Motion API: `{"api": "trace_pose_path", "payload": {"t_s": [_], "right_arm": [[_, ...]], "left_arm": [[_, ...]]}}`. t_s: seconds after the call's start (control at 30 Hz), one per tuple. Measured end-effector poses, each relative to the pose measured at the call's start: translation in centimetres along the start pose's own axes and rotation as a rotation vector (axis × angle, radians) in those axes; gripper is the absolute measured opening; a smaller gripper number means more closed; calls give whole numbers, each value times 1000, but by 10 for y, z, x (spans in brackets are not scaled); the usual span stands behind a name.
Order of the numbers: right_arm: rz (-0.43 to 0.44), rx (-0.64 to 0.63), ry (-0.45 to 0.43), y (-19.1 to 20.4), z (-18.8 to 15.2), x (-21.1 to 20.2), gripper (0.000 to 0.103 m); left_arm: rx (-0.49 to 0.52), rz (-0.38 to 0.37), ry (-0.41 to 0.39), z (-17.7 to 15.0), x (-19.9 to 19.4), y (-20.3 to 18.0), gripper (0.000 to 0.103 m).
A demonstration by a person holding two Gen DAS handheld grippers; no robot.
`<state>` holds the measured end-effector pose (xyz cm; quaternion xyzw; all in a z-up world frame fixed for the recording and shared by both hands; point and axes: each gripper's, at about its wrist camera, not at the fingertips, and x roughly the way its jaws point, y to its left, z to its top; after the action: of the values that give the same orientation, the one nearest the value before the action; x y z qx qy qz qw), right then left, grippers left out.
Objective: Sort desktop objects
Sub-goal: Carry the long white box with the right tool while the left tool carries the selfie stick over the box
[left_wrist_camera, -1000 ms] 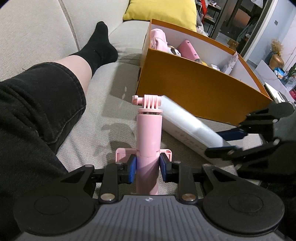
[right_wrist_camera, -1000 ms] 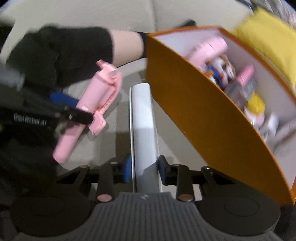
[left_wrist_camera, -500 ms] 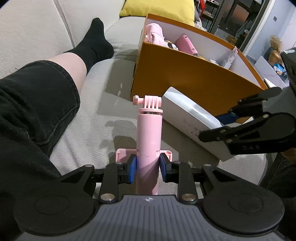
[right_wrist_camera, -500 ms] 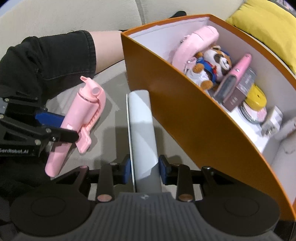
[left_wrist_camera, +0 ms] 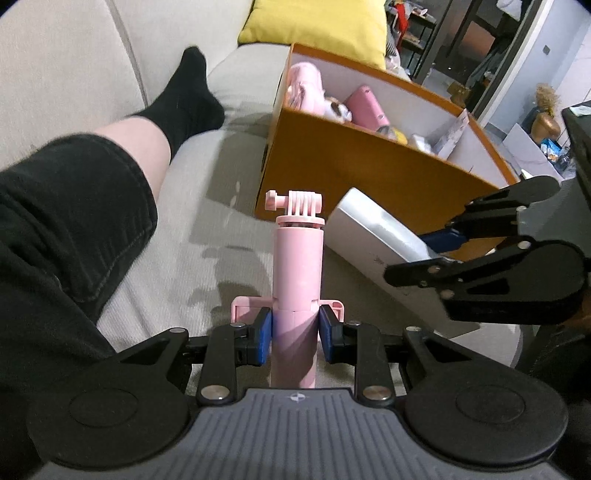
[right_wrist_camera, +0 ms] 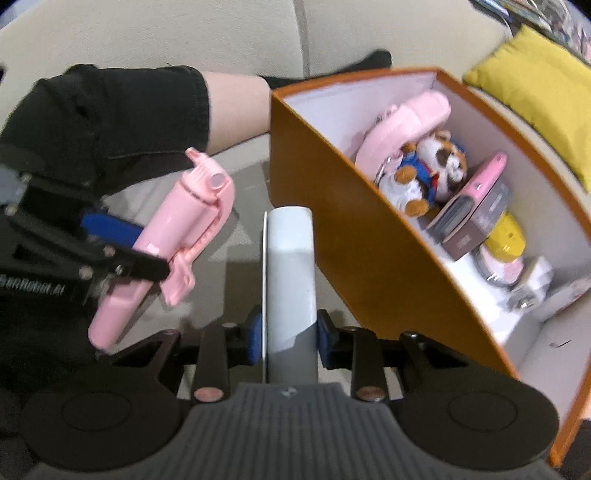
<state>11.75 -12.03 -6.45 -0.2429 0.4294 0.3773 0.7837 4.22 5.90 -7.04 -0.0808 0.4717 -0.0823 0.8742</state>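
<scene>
Left gripper pinching pink selfie stick low on its handle, blue pads pressed on both sides, mount end pointing away over the sofa cushion

Right gripper clamped on white flat box at its near end, long axis pointing ahead, just beside the orange wall of the storage box; far end of white box near that wall, contact not clear

Handling, as judged: stick rigid smooth plastic, light, liable to twist if held off-centre; best taken on the round handle, not the hinged phone clamp. White box stiff card, light, glossy and possibly slippery; narrow faces near the middle the safer hold, end grip leaves it levering

Farther off: storage box open, already holding plush toy, pink items, a yellow item; yellow cushion beyond
</scene>
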Motion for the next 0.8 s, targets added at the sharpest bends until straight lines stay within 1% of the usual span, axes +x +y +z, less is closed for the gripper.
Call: {"api": "trace_pose_path", "payload": {"t_s": [0.13,0.27,0.37,0.5,0.6,0.67,0.73,0.8], "right_arm": [[19,-82,-25,4,-1,-35,31],[1,-151,-67,3,3,-69,31],[-44,-190,-110,-2,8,-98,31],[-137,-260,-163,-12,20,-129,31],[-207,-306,-179,-25,29,-136,31],[-239,-336,-167,-36,34,-133,31],[-241,-348,-139,-50,37,-125,31],[-221,-350,-89,-66,41,-112,31]], "left_arm": [[23,-33,-42,6,-20,-8,30],[76,-56,-95,16,-43,-19,30],[116,-74,-133,30,-58,-27,30],[199,-67,-195,55,-75,-41,30],[252,-59,-253,77,-85,-51,30],[283,-44,-295,93,-89,-58,30],[323,-32,-320,108,-90,-66,30],[357,-41,-317,125,-87,-72,30]]}}
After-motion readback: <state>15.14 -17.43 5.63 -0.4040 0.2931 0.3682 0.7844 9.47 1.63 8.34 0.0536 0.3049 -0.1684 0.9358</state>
